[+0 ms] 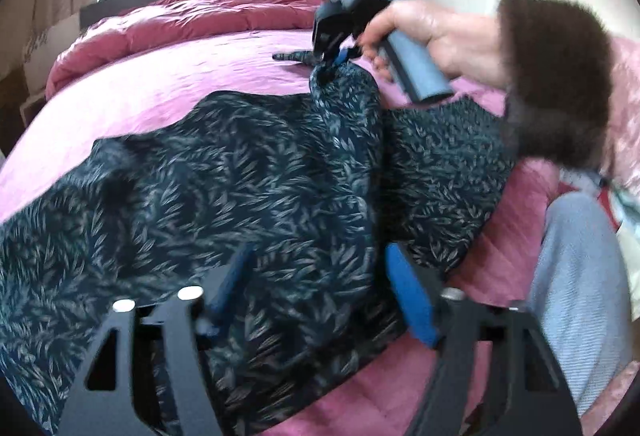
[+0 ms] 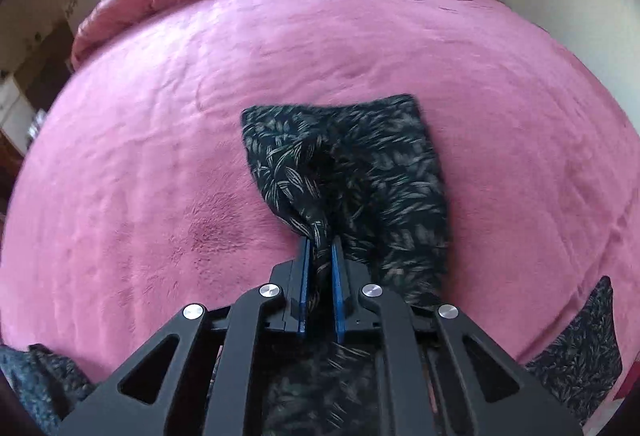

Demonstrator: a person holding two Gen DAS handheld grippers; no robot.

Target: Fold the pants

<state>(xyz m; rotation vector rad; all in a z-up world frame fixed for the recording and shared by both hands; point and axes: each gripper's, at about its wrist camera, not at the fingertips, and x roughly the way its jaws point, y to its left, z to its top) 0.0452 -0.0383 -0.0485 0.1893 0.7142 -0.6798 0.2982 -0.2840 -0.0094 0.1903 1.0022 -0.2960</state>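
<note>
1. Two blue pads [image 2: 335,276] of the right gripper [image 2: 320,248] are clenched on a bunched fold of the dark leaf-print pants [image 1: 248,172].
2. Left gripper [image 1: 320,276] hovers with jaws parted, nothing between them, over the pants.
3. Pants lie spread on the pink bed [image 2: 360,48], reaching its near edge; a hand [image 1: 432,36] grips the right tool.

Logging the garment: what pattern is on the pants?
Dark navy pants with a pale leaf print, clearest in the left wrist view.
</note>
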